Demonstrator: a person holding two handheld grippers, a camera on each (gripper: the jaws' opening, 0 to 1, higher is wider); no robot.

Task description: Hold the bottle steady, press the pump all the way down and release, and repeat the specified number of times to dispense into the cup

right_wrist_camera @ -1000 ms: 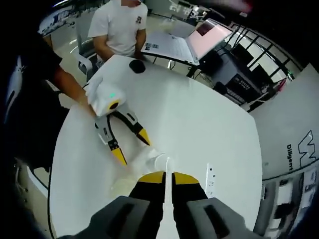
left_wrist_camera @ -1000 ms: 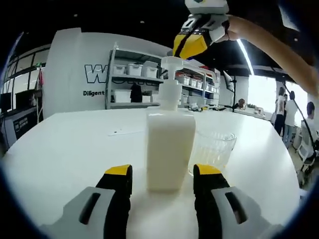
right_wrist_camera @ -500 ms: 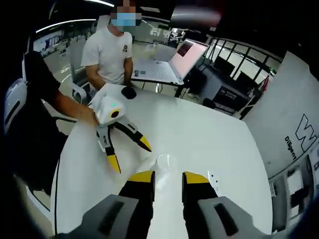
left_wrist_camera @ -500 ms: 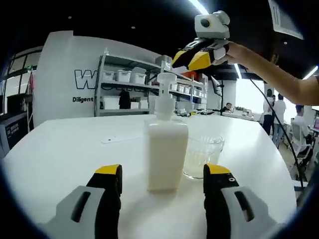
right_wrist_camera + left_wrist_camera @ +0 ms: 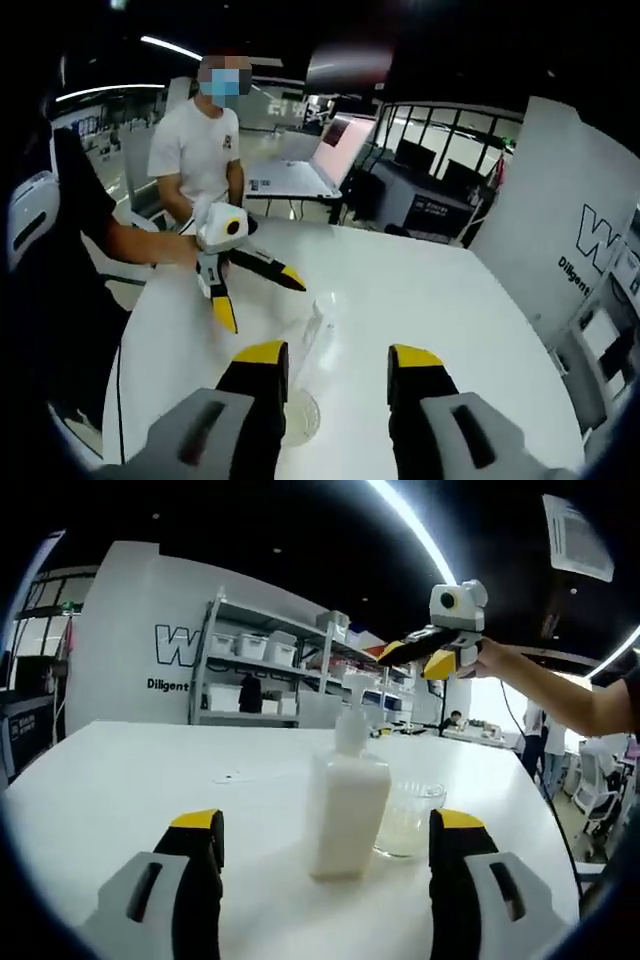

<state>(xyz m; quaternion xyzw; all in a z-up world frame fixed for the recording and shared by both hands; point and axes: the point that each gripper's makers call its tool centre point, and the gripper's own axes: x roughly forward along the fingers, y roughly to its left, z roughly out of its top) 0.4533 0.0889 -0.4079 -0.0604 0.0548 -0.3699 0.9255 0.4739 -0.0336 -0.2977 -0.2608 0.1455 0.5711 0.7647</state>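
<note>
Both pulled back since earlier, clear of the bottle (image 5: 346, 802). Left gripper (image 5: 326, 838) wide open, empty, nearer; right gripper (image 5: 420, 656) raised far right, spread, empty. Cup (image 5: 406, 822) just right of bottle, under spout.

the left gripper view sits low, just above the white table (image 5: 120, 780), and looks level across it toward a shelving rack (image 5: 265, 660), with the pump bottle (image 5: 346, 792) and the glass cup (image 5: 408, 818) near, between its own jaws. the right gripper view looks down from above at the table (image 5: 420, 290), facing back toward the left gripper (image 5: 255, 290). both views share the bottle (image 5: 318, 338), probably the cup (image 5: 300, 415), and the tabletop; the right gripper (image 5: 418, 658) shows high in the left gripper view.
</note>
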